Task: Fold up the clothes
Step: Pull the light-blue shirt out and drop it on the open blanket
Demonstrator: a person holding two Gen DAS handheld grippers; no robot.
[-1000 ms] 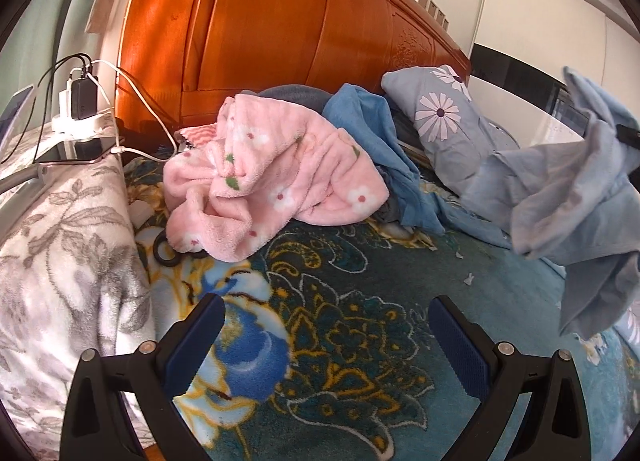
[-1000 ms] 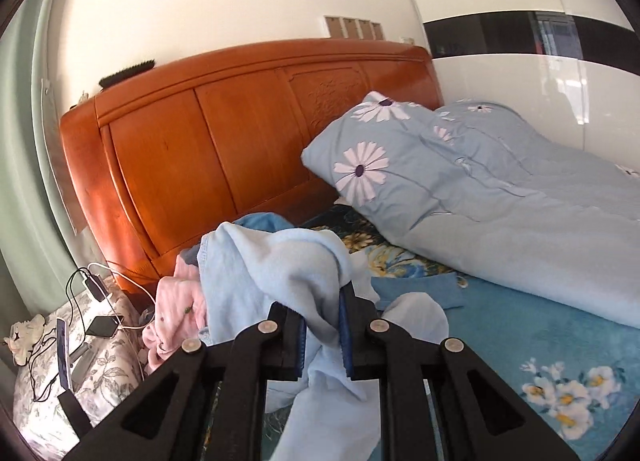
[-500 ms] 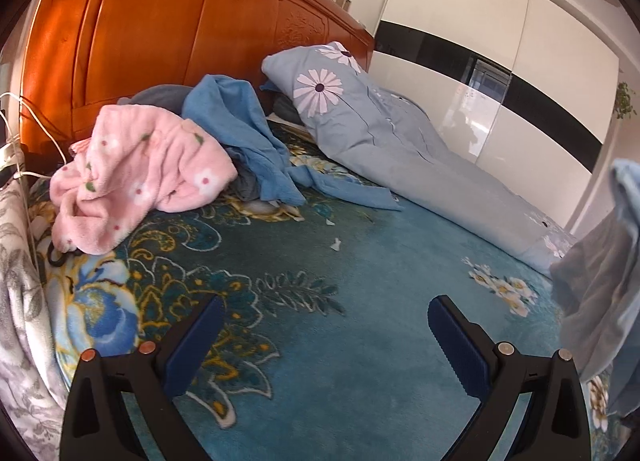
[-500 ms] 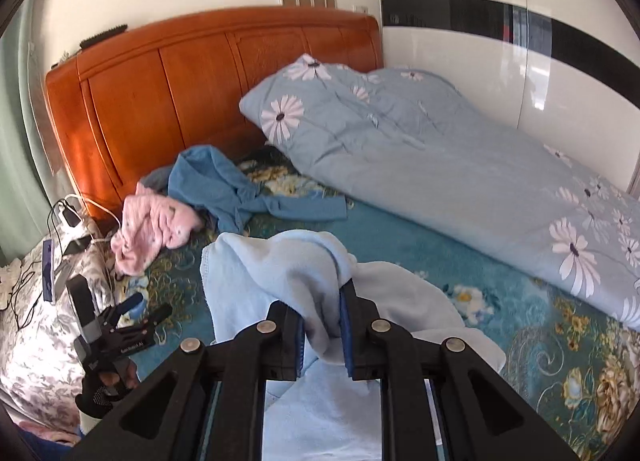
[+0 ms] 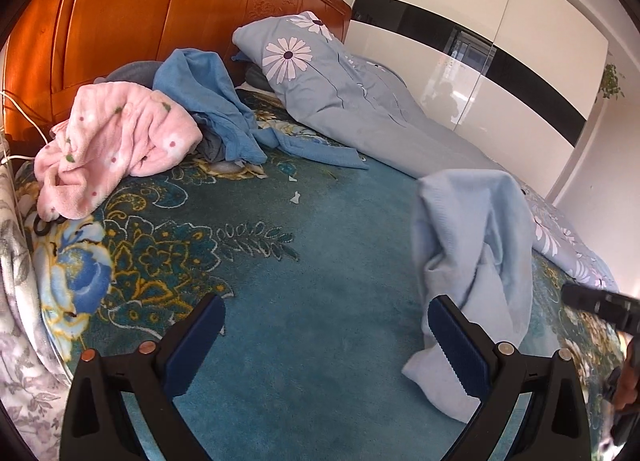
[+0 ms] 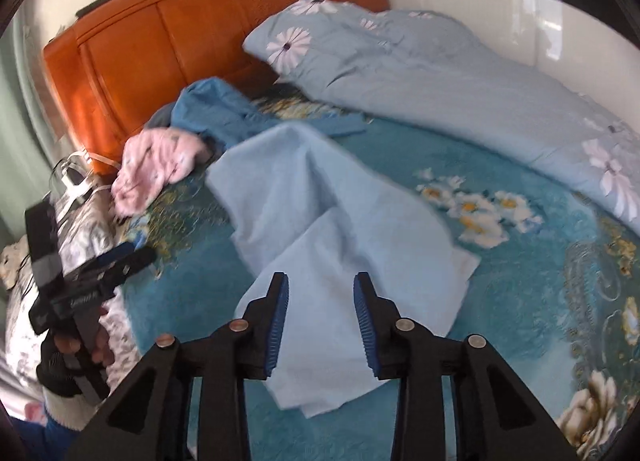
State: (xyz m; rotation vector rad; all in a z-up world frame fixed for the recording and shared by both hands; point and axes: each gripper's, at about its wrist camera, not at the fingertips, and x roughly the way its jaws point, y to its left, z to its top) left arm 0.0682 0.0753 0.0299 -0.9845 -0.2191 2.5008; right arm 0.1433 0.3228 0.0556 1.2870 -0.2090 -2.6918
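Note:
A light blue garment (image 6: 320, 213) lies crumpled on the teal floral blanket (image 6: 520, 301). My right gripper (image 6: 320, 321) hovers just over its near edge. Its jaws are opening, and the pads stand clear of the cloth, which shows in the gap between them. In the left wrist view the same garment (image 5: 472, 253) rises in a bunch at the right, behind my right-hand finger. My left gripper (image 5: 326, 325) is open over bare blanket (image 5: 300, 281) with nothing between its fingers. It also shows at the left (image 6: 116, 261), held by a gloved hand (image 6: 60, 373).
A pink fleece garment (image 5: 116, 141) and a darker blue garment (image 5: 208, 101) are piled near the wooden headboard (image 5: 160, 13). A grey-blue daisy quilt (image 5: 360, 101) runs along the far side. A grey floral cover (image 5: 16, 261) and cables lie at the left edge.
The right gripper dropped towards the bed and let go of the light blue garment, which now rests on the blanket. The left gripper swung right, away from the pink pile.

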